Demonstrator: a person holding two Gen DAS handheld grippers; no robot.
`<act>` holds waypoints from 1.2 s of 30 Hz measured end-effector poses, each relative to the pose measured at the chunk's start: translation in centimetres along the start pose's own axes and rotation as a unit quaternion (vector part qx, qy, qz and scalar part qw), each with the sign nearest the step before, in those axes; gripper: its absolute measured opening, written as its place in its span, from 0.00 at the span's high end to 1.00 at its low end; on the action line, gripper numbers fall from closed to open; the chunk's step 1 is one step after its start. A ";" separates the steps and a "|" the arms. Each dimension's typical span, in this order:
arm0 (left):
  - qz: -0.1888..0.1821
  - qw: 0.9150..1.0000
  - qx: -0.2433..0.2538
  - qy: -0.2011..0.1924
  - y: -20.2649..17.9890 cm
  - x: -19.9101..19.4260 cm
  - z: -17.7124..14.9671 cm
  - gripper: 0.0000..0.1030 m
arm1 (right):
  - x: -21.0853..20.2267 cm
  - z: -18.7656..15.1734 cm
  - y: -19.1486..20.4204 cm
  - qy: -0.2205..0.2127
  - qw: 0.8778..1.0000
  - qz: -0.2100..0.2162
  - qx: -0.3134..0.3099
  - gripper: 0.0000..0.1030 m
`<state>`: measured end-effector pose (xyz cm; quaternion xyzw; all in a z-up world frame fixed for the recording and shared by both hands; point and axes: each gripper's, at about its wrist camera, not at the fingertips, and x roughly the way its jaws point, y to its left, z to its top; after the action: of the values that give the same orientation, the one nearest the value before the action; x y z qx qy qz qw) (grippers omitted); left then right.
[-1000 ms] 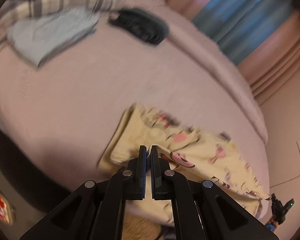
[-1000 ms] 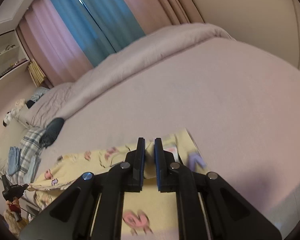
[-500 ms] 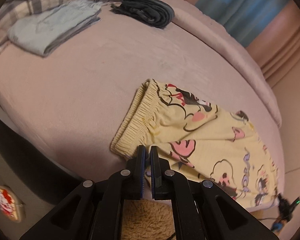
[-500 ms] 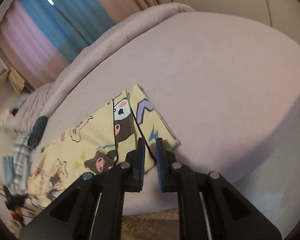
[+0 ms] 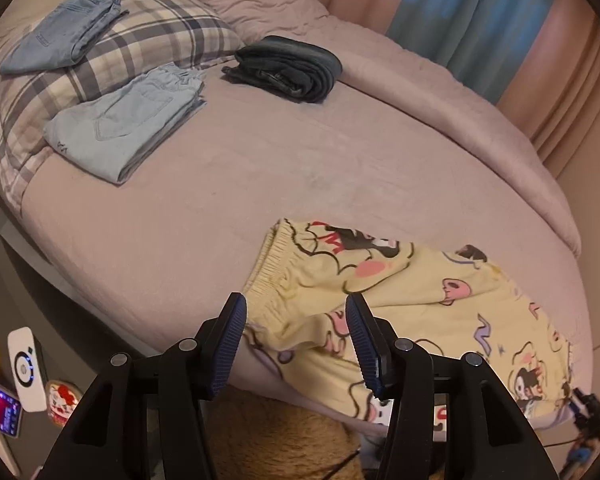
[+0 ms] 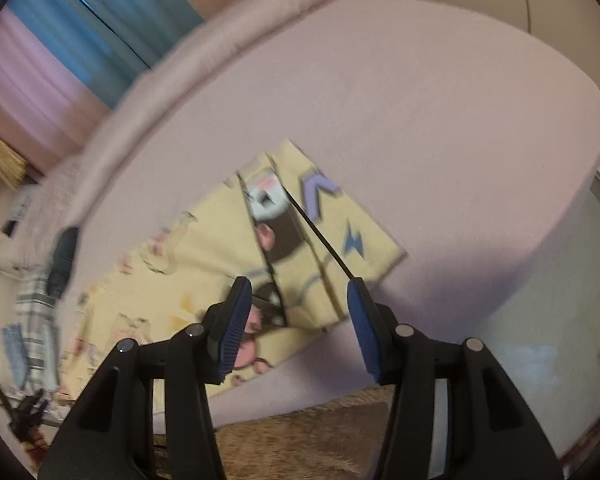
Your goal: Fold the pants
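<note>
My left gripper (image 5: 294, 322), released and empty, hangs over the waistband of the yellow pants (image 5: 400, 300); my right gripper (image 6: 298, 304), likewise released, over the leg hems. The pants lie flat along the bed's (image 5: 260, 160) near edge. Half a second ago both were clenched on cloth; lay-out done, next I judge: regrasp for folding.

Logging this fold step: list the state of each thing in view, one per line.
Left gripper: open, holding nothing.
Right gripper: open, holding nothing.
Yellow pants: flat on the bed, near edge overhanging.
Light jeans: folded.
Blue jeans: folded, on plaid pillow.
Dark pants: folded.
</note>
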<state>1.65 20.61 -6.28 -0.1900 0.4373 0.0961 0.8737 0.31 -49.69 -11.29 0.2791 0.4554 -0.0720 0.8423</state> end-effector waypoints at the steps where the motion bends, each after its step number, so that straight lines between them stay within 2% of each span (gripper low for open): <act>1: 0.003 1.000 0.003 0.007 -0.1 0.3 -0.1 0.50 | 0.5 -0.2 0.0 0.008 1.000 -0.001 0.000 0.51; 3: 0.015 1.000 0.010 0.025 -0.4 1.3 -0.6 0.50 | 1.5 -0.9 0.2 0.017 1.000 -0.019 -0.010 0.52; 5: 0.023 0.999 0.005 0.040 -0.3 2.2 -1.1 0.50 | 1.6 -1.2 0.8 0.007 0.999 -0.033 -0.028 0.53; 7: 0.017 0.998 -0.013 0.056 0.2 3.2 -1.4 0.50 | 1.4 -1.4 1.1 -0.004 0.998 -0.045 -0.037 0.78; 8: 0.015 0.998 -0.020 0.061 0.3 3.4 -1.5 0.50 | 1.4 -1.3 1.1 -0.004 0.999 -0.038 -0.038 0.90; 9: 0.016 0.997 -0.028 0.068 0.5 3.7 -1.6 0.50 | 1.2 -1.2 0.9 -0.005 0.999 -0.021 -0.029 0.91; 12: 0.021 0.997 -0.030 0.071 0.5 3.8 -1.8 0.50 | -0.3 -0.6 0.6 -0.042 0.999 -0.022 -0.019 0.92; 15: 0.020 0.997 -0.032 0.073 0.6 3.6 -1.8 0.50 | -2.0 0.3 -0.4 -0.066 0.997 0.023 0.017 0.92; 16: 0.020 0.996 -0.033 0.075 0.6 3.6 -1.8 0.50 | -2.3 0.5 -0.5 -0.068 0.997 0.024 0.017 0.92; 19: 0.026 0.996 -0.026 0.081 0.5 3.9 -2.1 0.50 | -2.3 1.0 -0.9 -0.070 0.997 0.003 0.010 0.92; 22: 0.033 0.995 -0.027 0.091 0.5 4.1 -2.5 0.50 | -0.7 0.6 -1.2 -0.047 0.999 -0.011 0.021 0.92; 26: 0.025 0.994 -0.052 0.095 1.7 3.7 -2.4 0.50 | 0.3 -0.6 -2.3 -0.033 0.999 -0.009 0.038 0.92; 31: 0.027 0.992 -0.085 0.085 3.1 3.0 -2.0 0.50 | -0.7 -0.2 -2.0 -0.040 0.999 -0.012 0.030 0.92; 36: -0.009 0.989 -0.124 0.077 3.8 2.4 -1.4 0.50 | -0.9 0.1 -1.5 -0.043 0.999 -0.025 0.017 0.92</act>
<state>0.75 23.49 -9.89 -0.3075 0.4862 0.1270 0.8080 -0.70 -51.07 -11.09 0.2790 0.4238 -0.1129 0.8543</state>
